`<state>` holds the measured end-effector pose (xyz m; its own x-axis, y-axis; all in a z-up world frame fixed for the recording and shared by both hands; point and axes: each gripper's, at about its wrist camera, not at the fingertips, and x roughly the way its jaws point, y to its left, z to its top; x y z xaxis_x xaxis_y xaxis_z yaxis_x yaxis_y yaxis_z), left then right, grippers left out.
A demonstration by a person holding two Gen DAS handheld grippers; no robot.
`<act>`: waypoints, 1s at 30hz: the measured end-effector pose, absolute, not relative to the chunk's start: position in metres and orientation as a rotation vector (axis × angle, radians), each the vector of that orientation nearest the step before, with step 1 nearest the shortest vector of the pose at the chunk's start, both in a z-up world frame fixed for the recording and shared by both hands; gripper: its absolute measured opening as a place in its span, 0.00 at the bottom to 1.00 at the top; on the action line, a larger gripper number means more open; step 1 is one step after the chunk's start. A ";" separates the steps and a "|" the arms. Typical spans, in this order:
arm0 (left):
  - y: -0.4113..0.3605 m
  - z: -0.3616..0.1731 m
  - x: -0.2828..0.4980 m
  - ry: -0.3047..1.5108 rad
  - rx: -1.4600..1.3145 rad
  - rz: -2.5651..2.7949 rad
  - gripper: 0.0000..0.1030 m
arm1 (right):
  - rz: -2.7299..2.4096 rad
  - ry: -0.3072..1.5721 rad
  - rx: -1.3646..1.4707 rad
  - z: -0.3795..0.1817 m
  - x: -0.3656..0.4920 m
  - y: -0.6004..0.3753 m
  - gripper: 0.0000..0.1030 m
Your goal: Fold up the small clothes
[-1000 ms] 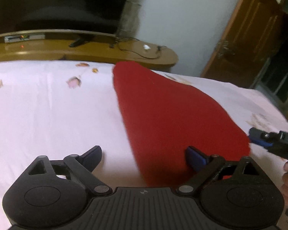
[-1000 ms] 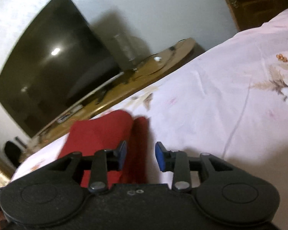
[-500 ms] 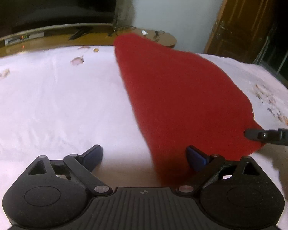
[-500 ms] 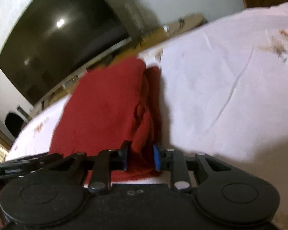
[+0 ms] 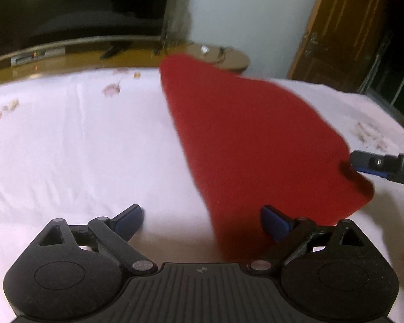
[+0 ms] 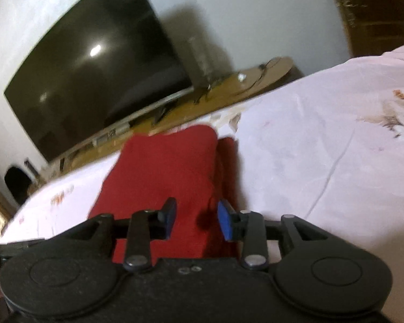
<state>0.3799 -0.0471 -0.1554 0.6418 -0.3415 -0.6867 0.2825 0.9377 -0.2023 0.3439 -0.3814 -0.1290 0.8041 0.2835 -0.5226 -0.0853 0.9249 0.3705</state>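
The red cloth point(image 5: 245, 145) is a plain, deep red piece of fabric with no print. In the right wrist view point(image 6: 164, 172) a second layer shows along its right edge, so it lies doubled. It rests on a bed covered by a pale pink sheet point(image 5: 75, 145) printed with scattered flowers.

Beyond the bed, going left to right, stand a large dark television point(image 5: 75, 5) on a low wooden cabinet point(image 5: 75, 56), a pale wall, and a brown wooden door point(image 5: 334, 29).

The left hand-held gripper point(image 5: 202, 222) has its jaws wide apart. The near edge of the red cloth runs down between them, closer to the right finger, and neither pad presses on it. The right hand-held gripper point(image 6: 196, 219) has its jaws partly apart, having just been opening. The cloth's near right corner lies between the blue pads with gaps on both sides. In the left wrist view, that gripper point(image 5: 363, 162) reaches in from the right edge, its tip at the cloth's right corner.
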 end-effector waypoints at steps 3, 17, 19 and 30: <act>-0.045 -0.157 0.379 0.796 -0.102 -0.354 0.92 | 0.169 0.688 0.281 -0.151 0.350 -0.373 0.38; -0.048 -0.126 0.411 0.733 -0.110 -0.344 0.92 | 0.187 0.607 0.327 -0.126 0.363 -0.387 0.47; -0.050 -0.123 0.423 0.724 -0.119 -0.342 0.92 | 0.205 0.589 0.317 -0.123 0.369 -0.385 0.46; -0.053 -0.147 0.472 0.848 -0.195 -0.341 1.00 | 0.186 0.736 0.331 -0.148 0.414 -0.390 0.58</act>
